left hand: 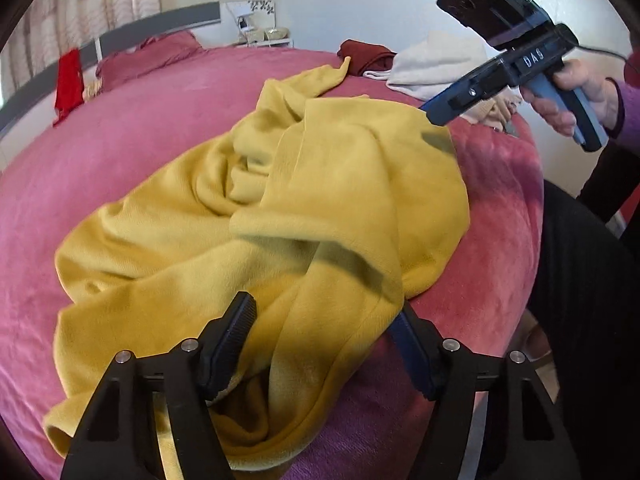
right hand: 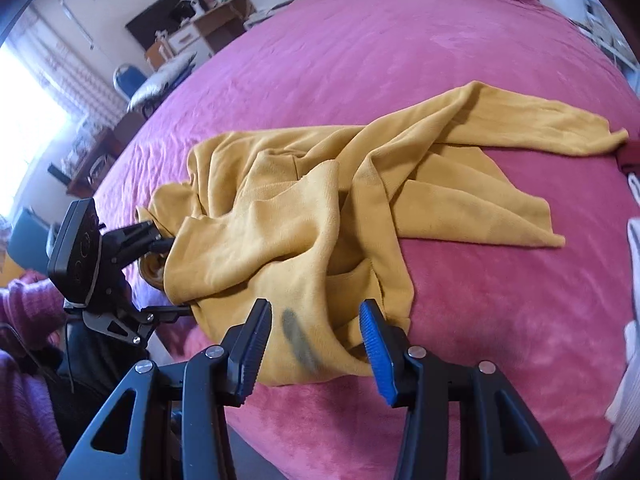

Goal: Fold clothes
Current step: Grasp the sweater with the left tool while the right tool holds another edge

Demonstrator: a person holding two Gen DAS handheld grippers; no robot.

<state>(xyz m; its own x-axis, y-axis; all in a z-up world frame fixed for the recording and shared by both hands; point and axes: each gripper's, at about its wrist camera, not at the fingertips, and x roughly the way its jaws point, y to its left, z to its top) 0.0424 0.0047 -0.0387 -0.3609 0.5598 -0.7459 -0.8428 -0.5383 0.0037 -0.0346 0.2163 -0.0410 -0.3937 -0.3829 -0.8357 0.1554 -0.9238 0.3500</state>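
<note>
Clearly the yellow sweater lies crumpled on the pink bedspread, one sleeve trailing off toward one o'clock. The left gripper has its jaws spread wide, with a fold of the near hem lying loose between them; nothing is pinched yet. The right gripper, at two o'clock in the left view, is likewise released, its fingers straddling an edge of the knit. Judging by this, the garment wants spreading first: each gripper should pinch a single layer at the hem corners, then lift and draw apart gently, so the bunched middle shakes flat.
</note>
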